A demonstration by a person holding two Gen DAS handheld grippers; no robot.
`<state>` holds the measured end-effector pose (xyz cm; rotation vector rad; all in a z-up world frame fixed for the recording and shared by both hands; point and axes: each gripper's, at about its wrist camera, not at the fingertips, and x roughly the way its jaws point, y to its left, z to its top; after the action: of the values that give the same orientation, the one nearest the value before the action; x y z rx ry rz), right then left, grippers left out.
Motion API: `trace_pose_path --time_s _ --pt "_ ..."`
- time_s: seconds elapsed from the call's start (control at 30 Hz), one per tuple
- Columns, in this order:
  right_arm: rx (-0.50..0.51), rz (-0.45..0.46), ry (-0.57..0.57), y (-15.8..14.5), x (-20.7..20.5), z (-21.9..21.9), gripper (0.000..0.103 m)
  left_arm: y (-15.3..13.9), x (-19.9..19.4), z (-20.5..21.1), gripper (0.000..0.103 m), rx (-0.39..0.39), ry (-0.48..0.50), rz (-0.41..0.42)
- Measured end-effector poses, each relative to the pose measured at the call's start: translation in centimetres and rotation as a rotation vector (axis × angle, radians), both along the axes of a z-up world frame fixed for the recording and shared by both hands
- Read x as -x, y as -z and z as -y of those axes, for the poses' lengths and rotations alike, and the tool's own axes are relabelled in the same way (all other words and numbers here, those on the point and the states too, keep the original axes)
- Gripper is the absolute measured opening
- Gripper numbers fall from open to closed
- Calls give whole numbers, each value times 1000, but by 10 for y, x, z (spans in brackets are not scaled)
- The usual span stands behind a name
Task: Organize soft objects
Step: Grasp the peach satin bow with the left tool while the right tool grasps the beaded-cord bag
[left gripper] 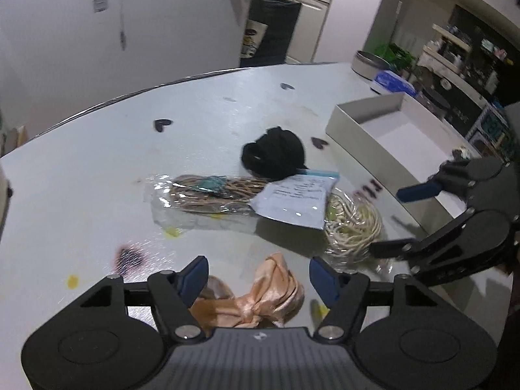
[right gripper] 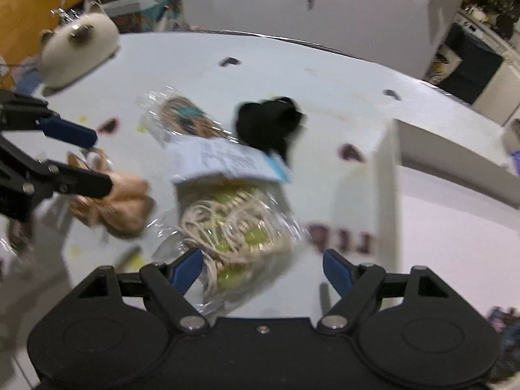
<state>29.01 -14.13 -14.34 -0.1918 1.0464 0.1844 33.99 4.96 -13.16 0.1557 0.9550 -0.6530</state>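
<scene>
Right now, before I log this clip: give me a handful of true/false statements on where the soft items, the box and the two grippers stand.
1. The left gripper is open around the peach satin scrunchie. True.
2. The black fabric bundle lies inside the white box. False: it lies on the table, beside the box.
3. The right gripper is shut on the cream cord bundle. False: its jaws are open, with the bagged bundle partly between them.
4. The white box shows nothing inside in the part in view. True.
5. A printed paper label lies across the bagged items. True.
</scene>
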Motion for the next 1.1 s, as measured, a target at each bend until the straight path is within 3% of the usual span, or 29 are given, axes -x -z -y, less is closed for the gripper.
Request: trace_pose_path --time_s 0.1,0.3,0.37,0.57,0.7,0.87,1.1 --pt "26 0 26 -5 6 9 78 5 0 8 68 -5 40 -1" --pt "-193 -4 129 -24 1 19 80 26 1 14 68 -57 90 -38" --pt "-235 -5 155 -26 -7 16 87 31 4 10 67 -61 84 -62" --pt "-210 -55 309 -7 -36 5 89 33 21 -1 64 -32 36 -90" --pt "-188 -115 360 13 -45 0 89 34 25 -8 63 -5 -57 -101" --pt "-159 -81 259 19 -37 -7 77 30 24 -16 61 35 -150 -108" --pt "-137 -107 110 15 -10 2 69 24 22 -17 63 -29 -208 -101"
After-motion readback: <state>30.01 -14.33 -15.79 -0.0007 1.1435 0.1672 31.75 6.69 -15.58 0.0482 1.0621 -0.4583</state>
